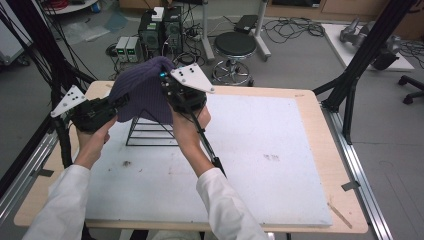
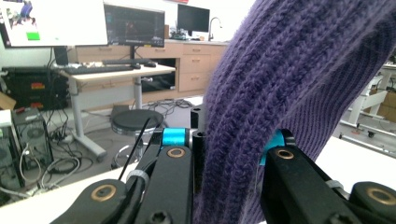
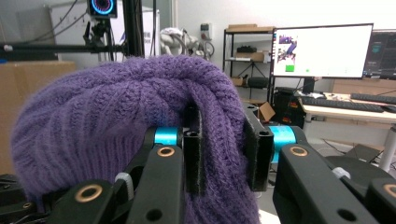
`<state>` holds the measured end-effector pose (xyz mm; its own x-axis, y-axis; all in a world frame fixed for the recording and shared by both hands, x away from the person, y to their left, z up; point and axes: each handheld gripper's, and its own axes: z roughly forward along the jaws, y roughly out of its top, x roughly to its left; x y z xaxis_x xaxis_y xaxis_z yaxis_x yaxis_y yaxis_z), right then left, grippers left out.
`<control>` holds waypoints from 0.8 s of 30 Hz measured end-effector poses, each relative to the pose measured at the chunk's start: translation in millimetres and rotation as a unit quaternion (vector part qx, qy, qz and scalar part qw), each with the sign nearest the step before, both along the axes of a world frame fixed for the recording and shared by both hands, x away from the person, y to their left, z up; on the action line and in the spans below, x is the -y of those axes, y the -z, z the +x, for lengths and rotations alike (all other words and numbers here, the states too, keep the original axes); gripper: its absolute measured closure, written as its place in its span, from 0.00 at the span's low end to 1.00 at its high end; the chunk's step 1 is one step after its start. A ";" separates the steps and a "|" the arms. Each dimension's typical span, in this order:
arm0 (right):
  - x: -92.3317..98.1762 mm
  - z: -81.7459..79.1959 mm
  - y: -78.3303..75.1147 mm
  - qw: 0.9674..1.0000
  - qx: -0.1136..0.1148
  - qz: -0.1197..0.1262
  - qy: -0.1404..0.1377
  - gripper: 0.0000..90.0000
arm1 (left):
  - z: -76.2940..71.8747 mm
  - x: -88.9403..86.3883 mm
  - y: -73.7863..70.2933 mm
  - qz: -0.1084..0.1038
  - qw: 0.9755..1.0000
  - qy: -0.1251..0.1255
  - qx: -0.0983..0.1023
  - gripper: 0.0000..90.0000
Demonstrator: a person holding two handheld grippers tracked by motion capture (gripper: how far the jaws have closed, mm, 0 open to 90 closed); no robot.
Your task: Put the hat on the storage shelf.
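A purple knitted hat (image 1: 142, 90) hangs over the top of a black wire pyramid stand (image 1: 150, 131) on the white table mat (image 1: 270, 150). My left gripper (image 1: 121, 101) is shut on the hat's left edge, and in the left gripper view the knit (image 2: 243, 140) runs up between the jaws. My right gripper (image 1: 170, 92) is shut on the hat's right side. Its pads (image 3: 194, 149) pinch a fold of the hat (image 3: 116, 121) in the right gripper view. The stand's top is hidden under the hat.
A round black stool (image 1: 235, 47) and computer cases (image 1: 160, 32) with cables stand on the floor beyond the table's far edge. Black frame posts (image 1: 360, 60) rise at both sides of the table. The mat stretches out to the right of the stand.
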<state>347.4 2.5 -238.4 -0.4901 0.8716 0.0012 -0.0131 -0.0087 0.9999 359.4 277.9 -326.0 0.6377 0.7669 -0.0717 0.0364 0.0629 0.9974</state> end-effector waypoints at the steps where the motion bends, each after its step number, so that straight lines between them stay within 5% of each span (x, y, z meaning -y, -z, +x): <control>1: -2.4 0.5 2.7 1.000 -0.002 -0.004 -0.001 0.82 | 0.4 -1.9 3.6 0.000 1.000 -0.001 -0.004 0.89; 11: -18.2 9.2 29.9 0.999 -0.026 -0.037 0.000 0.82 | 6.8 -14.8 34.8 -0.008 0.999 -0.006 -0.042 0.89; 24: -21.4 20.6 64.8 0.996 -0.073 -0.046 0.000 0.81 | 10.0 -16.6 72.7 -0.005 0.997 -0.011 -0.074 0.88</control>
